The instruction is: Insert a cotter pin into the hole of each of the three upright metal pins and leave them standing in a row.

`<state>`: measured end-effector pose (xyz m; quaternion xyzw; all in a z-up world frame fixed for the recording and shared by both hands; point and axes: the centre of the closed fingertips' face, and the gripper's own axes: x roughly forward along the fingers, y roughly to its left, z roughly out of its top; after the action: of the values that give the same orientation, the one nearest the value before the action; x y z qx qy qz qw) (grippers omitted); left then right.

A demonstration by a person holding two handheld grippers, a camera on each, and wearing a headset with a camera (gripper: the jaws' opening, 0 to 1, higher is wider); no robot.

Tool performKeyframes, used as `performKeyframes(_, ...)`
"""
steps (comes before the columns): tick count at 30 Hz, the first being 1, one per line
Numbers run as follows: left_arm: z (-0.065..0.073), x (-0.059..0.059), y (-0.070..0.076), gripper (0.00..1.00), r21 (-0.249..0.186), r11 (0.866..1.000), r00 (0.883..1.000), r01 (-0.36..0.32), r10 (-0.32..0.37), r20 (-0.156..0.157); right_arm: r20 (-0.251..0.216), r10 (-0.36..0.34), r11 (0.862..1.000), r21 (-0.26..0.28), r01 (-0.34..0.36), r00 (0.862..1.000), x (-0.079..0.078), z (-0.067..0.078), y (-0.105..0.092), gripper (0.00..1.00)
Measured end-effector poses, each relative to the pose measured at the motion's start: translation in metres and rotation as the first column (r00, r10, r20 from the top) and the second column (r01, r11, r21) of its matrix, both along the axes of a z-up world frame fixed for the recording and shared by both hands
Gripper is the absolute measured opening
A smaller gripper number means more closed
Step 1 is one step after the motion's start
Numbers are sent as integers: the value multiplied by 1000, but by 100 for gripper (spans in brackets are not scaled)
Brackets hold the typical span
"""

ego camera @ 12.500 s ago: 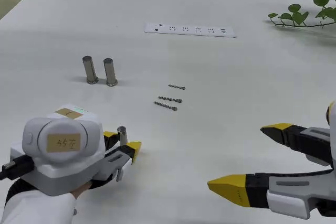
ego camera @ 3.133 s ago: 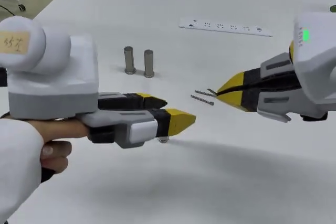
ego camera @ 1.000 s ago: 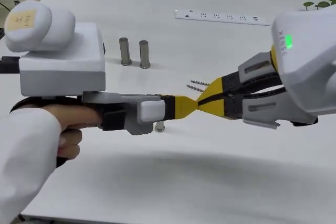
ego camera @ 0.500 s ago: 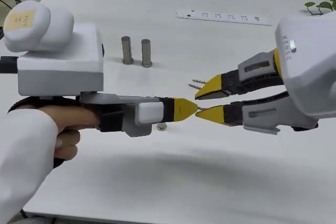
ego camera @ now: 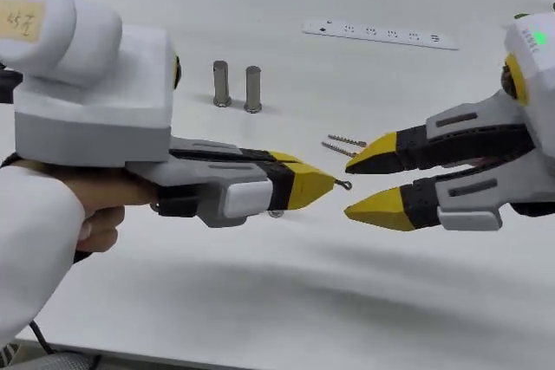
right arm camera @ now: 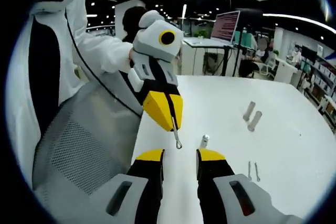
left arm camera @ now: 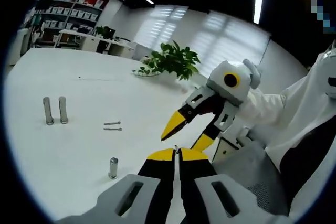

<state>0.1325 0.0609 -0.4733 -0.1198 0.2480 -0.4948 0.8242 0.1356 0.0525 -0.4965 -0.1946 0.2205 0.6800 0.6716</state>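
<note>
**Jaws: left clamped on a cotter pin, right apart**

Left gripper [ego camera: 328, 181]: jaws together, pinching a cotter pin [ego camera: 342, 183] by its shank. The looped end sticks out past the yellow tips, pointing right. A hand [ego camera: 97, 216] in a white sleeve holds this gripper low over the near bench [ego camera: 390, 301].

Right gripper [ego camera: 347, 186]: jaws apart, nothing between them. It comes in from the right and faces the left gripper tip to tip. The pin's loop sits level with the gap, just short of the yellow tips. The right gripper view shows the same thing: the loop hangs just above and between that gripper's own spread jaws.

Metal pins:
- Two metal pins [ego camera: 221, 84] stand upright on the far left, just beside each other and not touching.
- Third metal pin [ego camera: 276, 212] stands on the near bench under the left gripper, mostly hidden by it in the head view. In the left gripper view it stands alone and upright, nearer than the pair and well apart from them.
- I cannot make out a hole or any inserted cotter pin on the three.

Two loose cotter pins [ego camera: 345, 145] lie flat and side by side near the middle of the bench, to the right of the upright pair and just beyond the right gripper's upper jaw.

Power strip [ego camera: 381, 34] lies along the far side. Plant [left arm camera: 169, 60] stands at the far edge of the bench in the left gripper view.
</note>
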Motion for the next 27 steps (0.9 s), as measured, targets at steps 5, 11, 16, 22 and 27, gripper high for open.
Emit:
performKeyframes(5,10,-4,1,0,-5,999,999,33,-33,43,-171,13,994,113,6,985,-5,10,2,16)
performKeyframes(11,14,-10,0,0,16,997,992,80,-81,92,-239,19,988,152,18,971,-6,16,3,10)
performKeyframes(16,15,-14,-1,0,16,995,991,99,-100,94,-287,72,983,181,-20,955,-18,20,6,4)
performKeyframes(22,13,-21,-3,0,25,991,985,131,-133,105,-292,97,984,171,-47,952,-26,17,10,0)
performKeyframes(27,12,-23,-3,0,22,989,983,146,-148,107,-299,132,982,171,-83,945,-31,16,7,0)
